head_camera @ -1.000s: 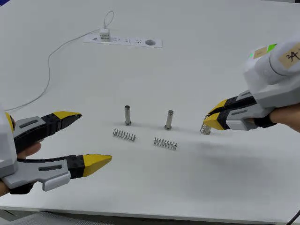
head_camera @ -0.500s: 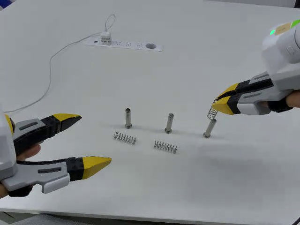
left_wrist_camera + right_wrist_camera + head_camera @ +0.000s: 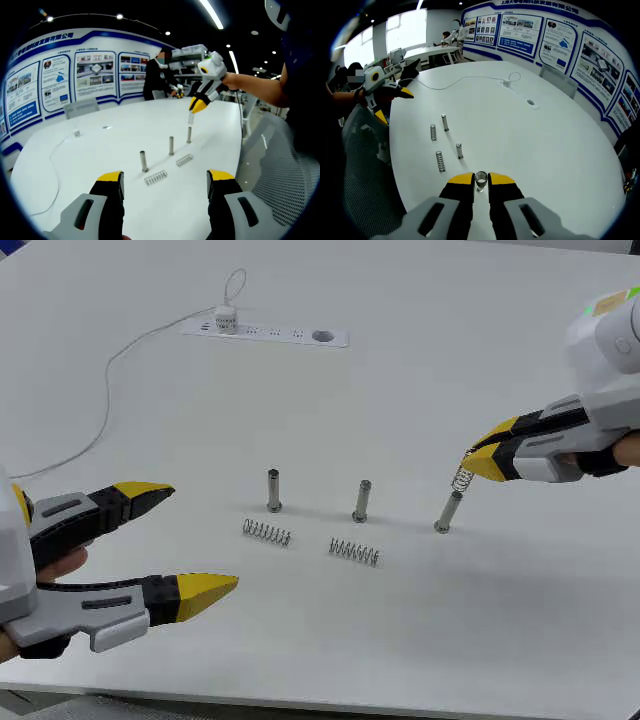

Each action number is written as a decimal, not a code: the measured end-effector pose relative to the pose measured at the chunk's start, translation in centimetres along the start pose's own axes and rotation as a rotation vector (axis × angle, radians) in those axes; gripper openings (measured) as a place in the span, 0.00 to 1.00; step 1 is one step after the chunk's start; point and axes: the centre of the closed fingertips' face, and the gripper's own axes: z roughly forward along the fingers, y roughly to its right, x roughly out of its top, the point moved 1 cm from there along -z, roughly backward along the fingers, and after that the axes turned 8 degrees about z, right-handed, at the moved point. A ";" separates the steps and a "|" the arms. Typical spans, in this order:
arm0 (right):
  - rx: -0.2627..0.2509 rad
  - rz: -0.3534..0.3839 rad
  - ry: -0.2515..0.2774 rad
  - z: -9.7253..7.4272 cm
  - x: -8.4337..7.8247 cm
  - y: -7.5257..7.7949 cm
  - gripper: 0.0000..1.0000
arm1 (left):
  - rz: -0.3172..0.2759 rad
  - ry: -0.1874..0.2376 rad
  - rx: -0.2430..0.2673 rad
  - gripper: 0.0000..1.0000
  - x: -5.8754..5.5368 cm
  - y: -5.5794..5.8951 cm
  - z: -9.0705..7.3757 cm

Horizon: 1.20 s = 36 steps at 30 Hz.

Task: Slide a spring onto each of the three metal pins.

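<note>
Three short metal pins stand in a row on the white table [image 3: 420,370]: a left pin [image 3: 273,489], a middle pin [image 3: 361,500] and a right pin [image 3: 448,511], which leans. My right gripper [image 3: 472,462] is shut on a small spring [image 3: 462,479] that hangs just above the right pin's top; in the right gripper view the spring [image 3: 480,180] sits end-on between the yellow tips. Two loose springs lie flat in front of the pins, one [image 3: 266,531] below the left pin and one [image 3: 353,551] below the middle pin. My left gripper [image 3: 200,538] stands open at the near left, away from the pins.
A white power strip [image 3: 266,332] with a plugged-in adapter and a cable [image 3: 105,390] lies at the far side of the table. The near table edge runs just below my left gripper. People stand at other tables in the background [image 3: 160,75].
My right gripper has lifted the spring up and to the right, off the right pin, uncovering the pin. The left gripper has stayed put.
</note>
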 end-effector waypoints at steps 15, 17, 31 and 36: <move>0.001 0.030 -0.020 1.3 -1.0 0.7 0.12 | -0.006 -0.007 0.000 0.69 -0.4 0.0 0.1; 0.004 0.034 -0.020 1.4 -1.1 0.7 0.12 | -0.007 -0.008 0.001 0.69 -0.4 -0.1 0.1; 0.012 0.090 -0.016 2.7 -2.7 0.7 0.12 | -0.007 -0.012 0.001 0.69 -0.5 -0.1 0.1; 0.013 0.098 -0.023 3.2 -3.3 0.6 0.12 | -0.008 -0.012 0.000 0.69 -0.5 0.0 0.1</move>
